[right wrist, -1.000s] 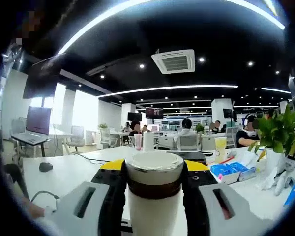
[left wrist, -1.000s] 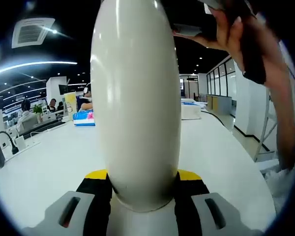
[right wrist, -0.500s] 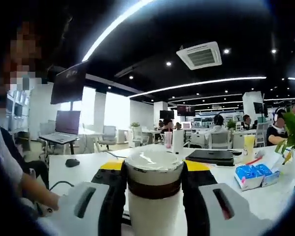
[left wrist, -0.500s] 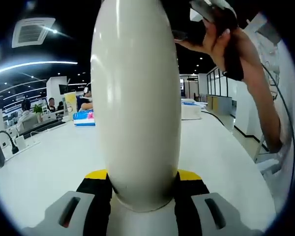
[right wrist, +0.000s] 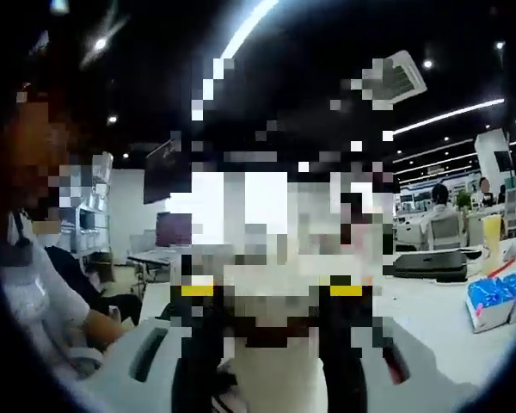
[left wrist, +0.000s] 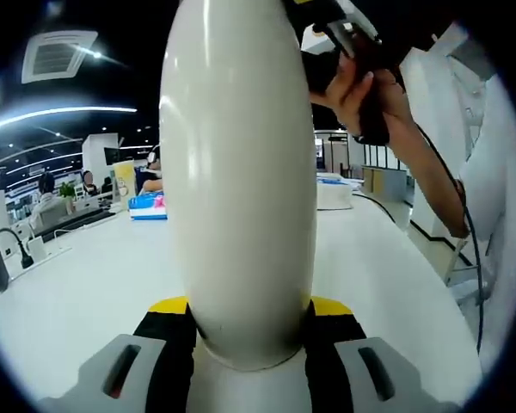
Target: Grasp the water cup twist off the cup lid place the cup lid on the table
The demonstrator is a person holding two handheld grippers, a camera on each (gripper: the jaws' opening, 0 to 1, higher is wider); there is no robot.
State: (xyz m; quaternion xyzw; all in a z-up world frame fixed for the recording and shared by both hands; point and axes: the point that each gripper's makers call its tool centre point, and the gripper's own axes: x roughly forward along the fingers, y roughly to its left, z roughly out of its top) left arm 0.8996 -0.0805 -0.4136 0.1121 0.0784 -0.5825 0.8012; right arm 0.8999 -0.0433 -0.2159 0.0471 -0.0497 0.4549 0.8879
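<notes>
Left gripper (left wrist: 249, 331) clamps the white water cup (left wrist: 237, 172); right gripper (right wrist: 271, 335) too pixelated to tell its state.

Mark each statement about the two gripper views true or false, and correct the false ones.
1. The left gripper is shut on the white cup. True.
2. The cup lies flat on the table. False: it stands up between the jaws, above the tabletop.
3. A hand shows at upper right of the left gripper view. True.
4. The right gripper view is sharp throughout. False: blocky patches cover its middle, so the right gripper's grip cannot be judged.
5. A blue pack lies on the table in the right gripper view. True.
</notes>
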